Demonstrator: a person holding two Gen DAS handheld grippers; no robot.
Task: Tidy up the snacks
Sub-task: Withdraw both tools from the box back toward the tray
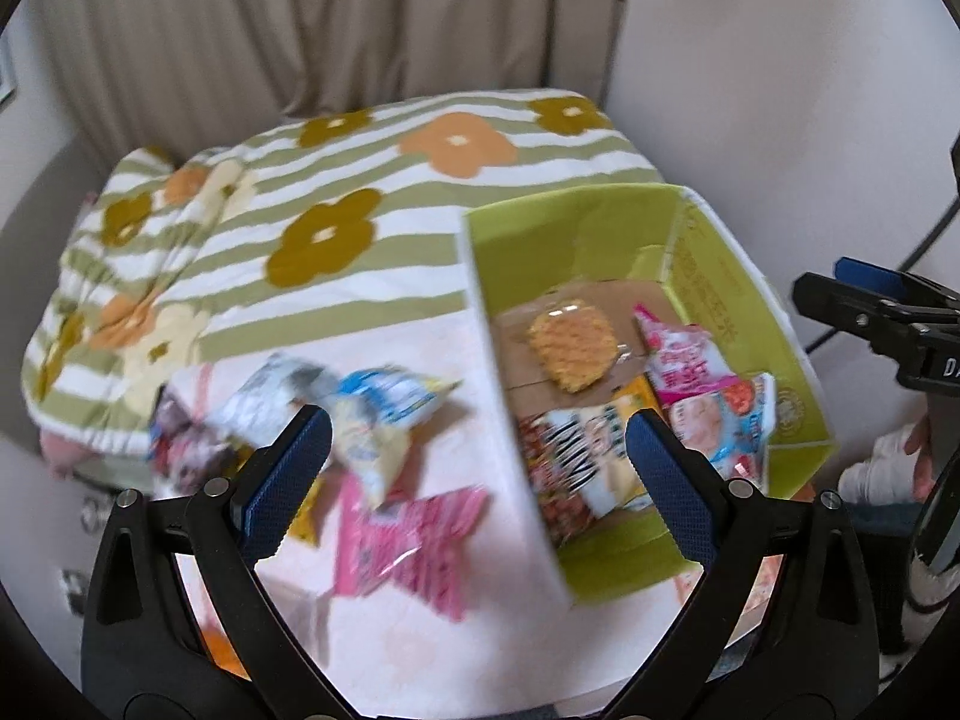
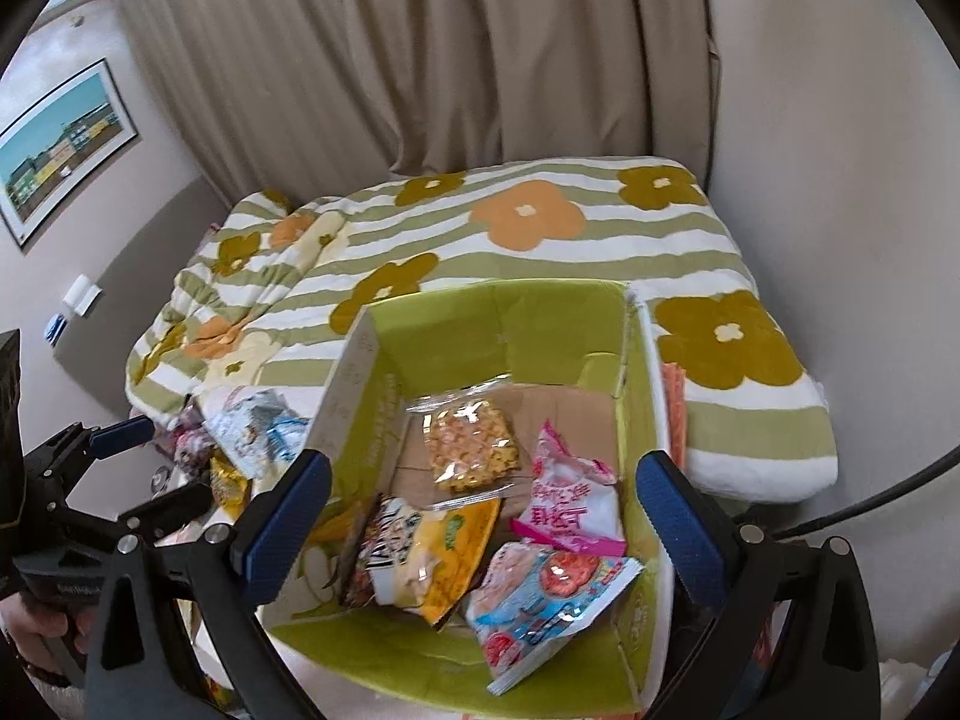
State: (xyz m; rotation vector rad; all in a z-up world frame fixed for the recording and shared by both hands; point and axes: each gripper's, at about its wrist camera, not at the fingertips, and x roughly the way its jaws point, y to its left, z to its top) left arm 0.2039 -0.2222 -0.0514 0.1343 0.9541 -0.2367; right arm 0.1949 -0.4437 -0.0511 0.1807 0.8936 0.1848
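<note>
A home bedroom: flowered quilt, beige curtains, framed picture.

A flowered striped quilt covers the bed; beige curtain behind, framed picture, perhaps a street scene.

snack packet: partly legible "JAVA" | box, other packets: print unreadable

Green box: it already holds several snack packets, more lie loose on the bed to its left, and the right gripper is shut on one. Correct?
Not quite. The right gripper is open and empty above the green box, as the right wrist view shows. The rest holds: packets are inside, and loose packets lie to its left.
</note>
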